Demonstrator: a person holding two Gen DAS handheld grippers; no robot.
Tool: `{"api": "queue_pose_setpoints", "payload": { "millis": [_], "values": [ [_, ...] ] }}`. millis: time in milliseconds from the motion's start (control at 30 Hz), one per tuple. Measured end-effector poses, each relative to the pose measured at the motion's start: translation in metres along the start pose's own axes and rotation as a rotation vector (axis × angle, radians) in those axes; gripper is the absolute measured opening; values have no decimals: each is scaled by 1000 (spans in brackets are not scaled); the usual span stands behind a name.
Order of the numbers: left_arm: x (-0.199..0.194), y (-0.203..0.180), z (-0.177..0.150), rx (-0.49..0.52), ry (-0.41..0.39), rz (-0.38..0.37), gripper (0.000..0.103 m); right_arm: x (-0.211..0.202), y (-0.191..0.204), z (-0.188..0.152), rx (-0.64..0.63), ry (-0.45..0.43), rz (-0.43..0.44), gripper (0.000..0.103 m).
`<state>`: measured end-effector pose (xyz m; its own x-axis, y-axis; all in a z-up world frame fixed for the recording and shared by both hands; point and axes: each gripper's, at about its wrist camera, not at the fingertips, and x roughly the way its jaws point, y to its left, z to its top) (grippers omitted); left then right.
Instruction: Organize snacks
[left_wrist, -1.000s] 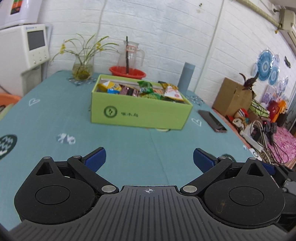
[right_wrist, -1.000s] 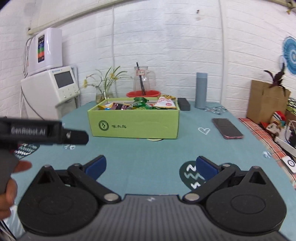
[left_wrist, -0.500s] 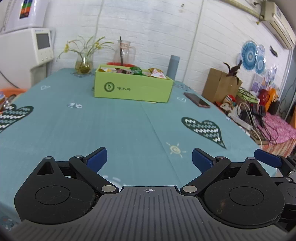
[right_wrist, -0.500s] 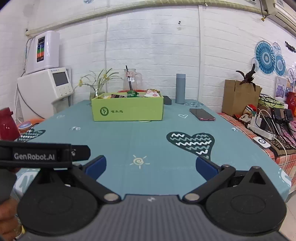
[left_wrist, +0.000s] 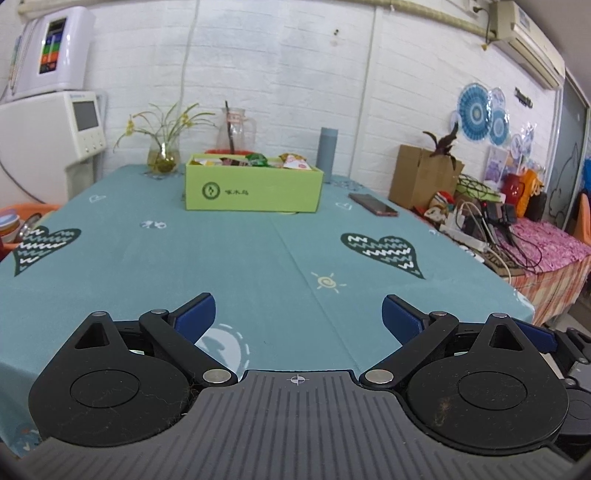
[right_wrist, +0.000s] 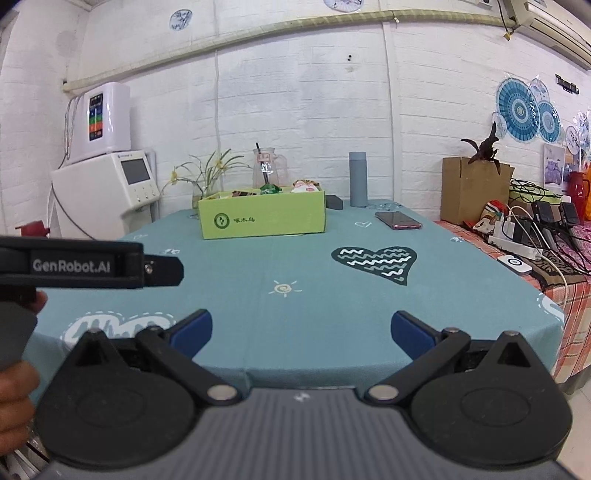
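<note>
A green cardboard box (left_wrist: 253, 192) holding several snack packets (left_wrist: 258, 160) stands at the far end of the teal tablecloth; it also shows in the right wrist view (right_wrist: 262, 218). My left gripper (left_wrist: 298, 314) is open and empty, held over the table's near edge, far from the box. My right gripper (right_wrist: 301, 330) is open and empty, just in front of the near edge. The left gripper's body (right_wrist: 88, 264) shows at the left of the right wrist view.
A phone (left_wrist: 373, 204) lies right of the box. A grey bottle (left_wrist: 327, 154), glass pitcher (left_wrist: 234, 129) and flower vase (left_wrist: 162, 155) stand behind it. A white appliance (left_wrist: 51, 129) is at left; a cardboard box (left_wrist: 421, 177) and cables (left_wrist: 491, 221) are at right.
Both grippers have pulled back from the box to the table's near edge. Both stayed open and empty.
</note>
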<state>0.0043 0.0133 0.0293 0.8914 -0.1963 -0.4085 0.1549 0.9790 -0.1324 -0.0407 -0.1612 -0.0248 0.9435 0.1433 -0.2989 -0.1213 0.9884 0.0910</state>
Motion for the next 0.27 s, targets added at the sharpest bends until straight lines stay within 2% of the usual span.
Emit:
{"api": "queue_pose_setpoints", "payload": {
  "millis": [167,267],
  "values": [
    [-2,-1,-5,6,-10,-3,83,-10,-14,-12,54,-4,22,103],
    [0,-2,-5,6,-8,-6,83,-6,-18,-12,61,5,-5,103]
  ]
}}
